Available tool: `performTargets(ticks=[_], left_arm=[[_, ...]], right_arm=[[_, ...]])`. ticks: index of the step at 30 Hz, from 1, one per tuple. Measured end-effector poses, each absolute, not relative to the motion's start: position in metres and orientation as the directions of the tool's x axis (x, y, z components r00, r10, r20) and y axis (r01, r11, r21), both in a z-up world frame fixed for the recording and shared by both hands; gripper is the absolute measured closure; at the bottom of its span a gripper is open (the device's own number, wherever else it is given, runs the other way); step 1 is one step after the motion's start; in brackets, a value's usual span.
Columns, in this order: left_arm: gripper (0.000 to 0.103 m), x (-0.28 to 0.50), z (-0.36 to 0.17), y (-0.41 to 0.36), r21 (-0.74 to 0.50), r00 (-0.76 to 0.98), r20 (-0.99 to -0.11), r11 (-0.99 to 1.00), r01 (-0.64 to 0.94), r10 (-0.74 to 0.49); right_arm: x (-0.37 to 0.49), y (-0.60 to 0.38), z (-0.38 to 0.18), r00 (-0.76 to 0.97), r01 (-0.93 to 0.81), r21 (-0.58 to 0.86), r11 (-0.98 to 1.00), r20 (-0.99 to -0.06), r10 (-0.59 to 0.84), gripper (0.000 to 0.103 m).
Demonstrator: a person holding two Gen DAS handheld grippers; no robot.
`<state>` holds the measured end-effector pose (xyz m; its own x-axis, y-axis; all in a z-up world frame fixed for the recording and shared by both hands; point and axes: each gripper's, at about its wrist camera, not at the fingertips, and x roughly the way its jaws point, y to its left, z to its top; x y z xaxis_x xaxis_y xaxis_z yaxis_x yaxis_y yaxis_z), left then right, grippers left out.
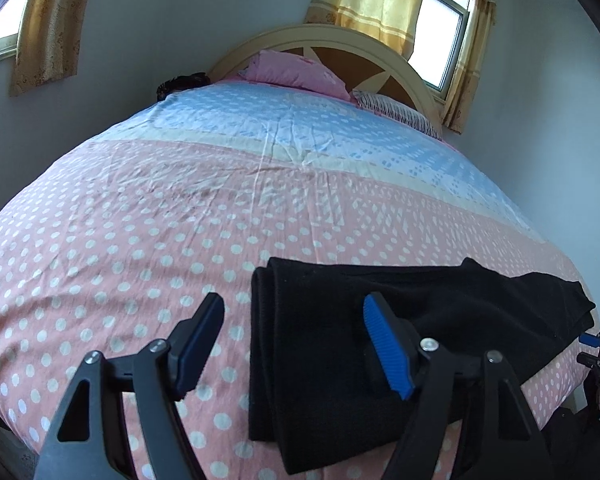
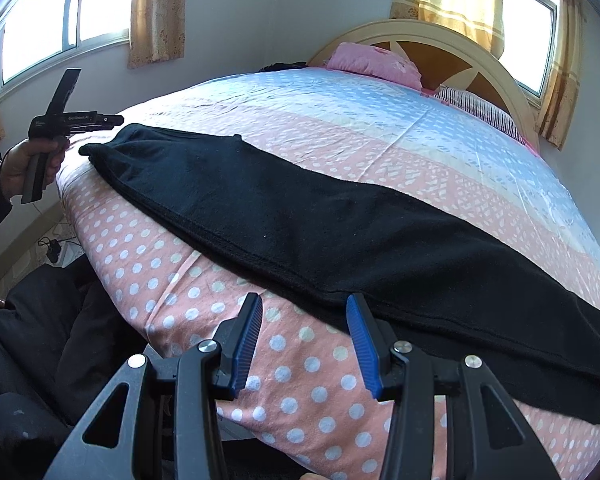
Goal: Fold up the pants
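Black pants (image 1: pixel 480 304) (image 2: pixel 300 216) lie folded lengthwise in a long strip along the near edge of the bed. My left gripper (image 1: pixel 292 304) is open at one end of the strip. Its left finger is over the sheet and its right finger (image 1: pixel 384 344) is over the black fabric, with the folded end between them and no pad pressing. My right gripper (image 2: pixel 304 300) is open just short of the pants' near hem, over the dotted sheet. In the right wrist view a hand holds the left gripper (image 2: pixel 66 120) at the far left end.
The bed's pink sheet with white dots (image 1: pixel 140 240) (image 2: pixel 300 384) turns blue towards the curved headboard (image 1: pixel 332 36). A pink pillow (image 1: pixel 296 70) and a striped pillow (image 1: pixel 396 112) lie there. Curtained windows flank the bed. Dark clothing (image 2: pixel 40 320) and a cable lie beyond the bed's edge.
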<state>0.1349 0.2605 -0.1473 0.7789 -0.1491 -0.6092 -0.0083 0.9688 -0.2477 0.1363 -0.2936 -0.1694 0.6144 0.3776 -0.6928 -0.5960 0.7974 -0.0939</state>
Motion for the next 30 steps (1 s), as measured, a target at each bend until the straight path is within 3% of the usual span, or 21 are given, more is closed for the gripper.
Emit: performTargets(ticks=[6, 13, 15, 21, 28, 29, 30], left_arm=[[0.049, 0.155, -0.153, 0.263, -0.264, 0.736, -0.654, 0.965, -0.006, -0.174], [0.049, 0.171, -0.168, 0.269, -0.306, 0.685, -0.703, 0.951, -0.049, -0.191], [0.06, 0.171, -0.169, 0.268, -0.315, 0.684, -0.702, 0.948, -0.049, -0.198], [0.073, 0.169, -0.162, 0.268, -0.286, 0.694, -0.7, 0.957, -0.055, -0.17], [0.074, 0.168, -0.163, 0.27, -0.286, 0.691, -0.701, 0.957, -0.05, -0.174], [0.077, 0.167, -0.164, 0.269, -0.281, 0.692, -0.702, 0.958, -0.05, -0.17], [0.09, 0.167, -0.163, 0.268, -0.276, 0.692, -0.702, 0.96, -0.046, -0.168]], right_arm=[[0.136, -0.298, -0.173, 0.619, -0.586, -0.086, 0.806, -0.689, 0.376, 0.057], [0.137, -0.303, -0.171, 0.627, -0.578, -0.079, 0.812, -0.68, 0.38, 0.057], [0.137, -0.305, -0.171, 0.629, -0.576, -0.075, 0.814, -0.677, 0.382, 0.057], [0.137, -0.305, -0.171, 0.636, -0.571, -0.076, 0.817, -0.671, 0.382, 0.057], [0.137, -0.304, -0.174, 0.636, -0.57, -0.081, 0.818, -0.673, 0.377, 0.057], [0.137, -0.304, -0.174, 0.636, -0.569, -0.081, 0.818, -0.673, 0.376, 0.057], [0.137, -0.305, -0.174, 0.638, -0.569, -0.082, 0.819, -0.672, 0.376, 0.057]])
